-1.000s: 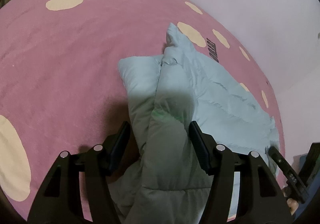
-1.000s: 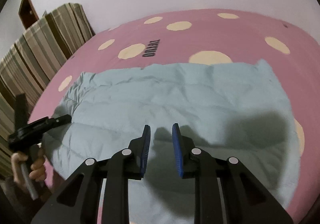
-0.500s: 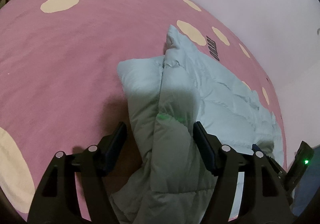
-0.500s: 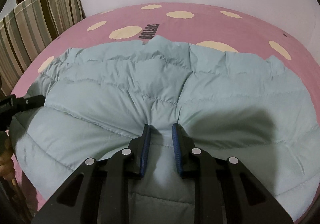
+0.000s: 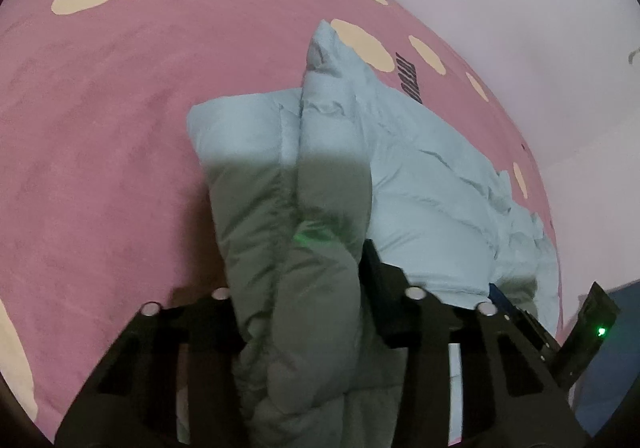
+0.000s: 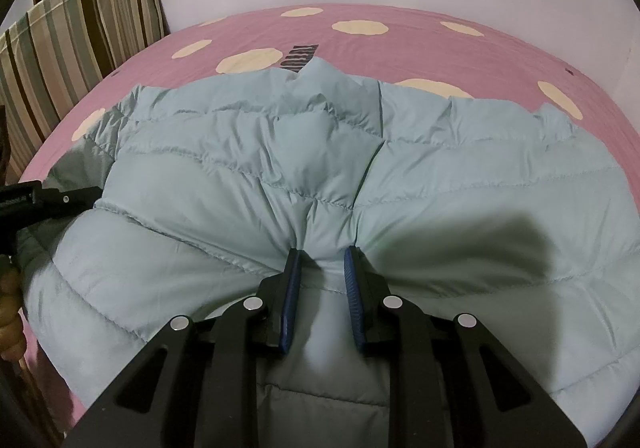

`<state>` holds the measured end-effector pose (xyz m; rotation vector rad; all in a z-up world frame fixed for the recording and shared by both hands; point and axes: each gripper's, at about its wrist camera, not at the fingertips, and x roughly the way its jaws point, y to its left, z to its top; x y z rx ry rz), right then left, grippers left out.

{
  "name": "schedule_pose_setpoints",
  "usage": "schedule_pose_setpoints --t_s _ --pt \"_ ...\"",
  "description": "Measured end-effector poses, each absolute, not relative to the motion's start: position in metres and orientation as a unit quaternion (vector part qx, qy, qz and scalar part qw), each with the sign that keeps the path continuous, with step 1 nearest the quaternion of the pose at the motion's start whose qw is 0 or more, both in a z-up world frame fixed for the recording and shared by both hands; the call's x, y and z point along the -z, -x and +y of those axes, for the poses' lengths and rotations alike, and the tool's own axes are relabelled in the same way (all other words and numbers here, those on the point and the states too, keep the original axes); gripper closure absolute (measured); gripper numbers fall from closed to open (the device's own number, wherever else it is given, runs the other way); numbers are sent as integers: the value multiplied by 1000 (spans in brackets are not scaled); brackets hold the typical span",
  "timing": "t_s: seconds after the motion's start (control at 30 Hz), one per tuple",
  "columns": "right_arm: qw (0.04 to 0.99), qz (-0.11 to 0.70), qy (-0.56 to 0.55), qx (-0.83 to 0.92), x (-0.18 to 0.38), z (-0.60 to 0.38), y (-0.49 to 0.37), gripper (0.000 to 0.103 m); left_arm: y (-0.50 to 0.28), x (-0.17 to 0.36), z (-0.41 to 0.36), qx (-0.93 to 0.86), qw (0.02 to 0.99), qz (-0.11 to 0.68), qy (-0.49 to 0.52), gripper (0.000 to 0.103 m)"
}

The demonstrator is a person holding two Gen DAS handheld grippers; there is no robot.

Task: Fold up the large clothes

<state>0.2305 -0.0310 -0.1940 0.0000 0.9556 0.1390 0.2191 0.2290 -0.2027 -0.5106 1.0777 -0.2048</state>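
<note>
Puffy pale-blue jacket [image 6: 248, 152] lies spread on the pink dotted bed [image 5: 100, 120], long axis running left-right w/ both tools at its near edge. Right tool [image 6: 321, 260] is pinched shut on a bunched fold mid-hem. Left tool [image 5: 298, 272] clamps a thick doubled-up end. Rest of jacket lies fwd of both tools, so the fold likely goes away from the person.
</note>
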Motion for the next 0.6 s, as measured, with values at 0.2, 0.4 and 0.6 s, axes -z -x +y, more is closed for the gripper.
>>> schedule_pose_setpoints --t_s 0.2,0.4,0.6 --pt "887 457 1 -66 194 -31 -229 80 -220 195 219 88 830 509 211 78" --pt "888 456 7 -65 195 -30 -229 80 -214 180 208 67 841 504 186 88" --pt "888 456 5 -64 195 -29 -228 80 -198 132 187 55 869 469 148 90"
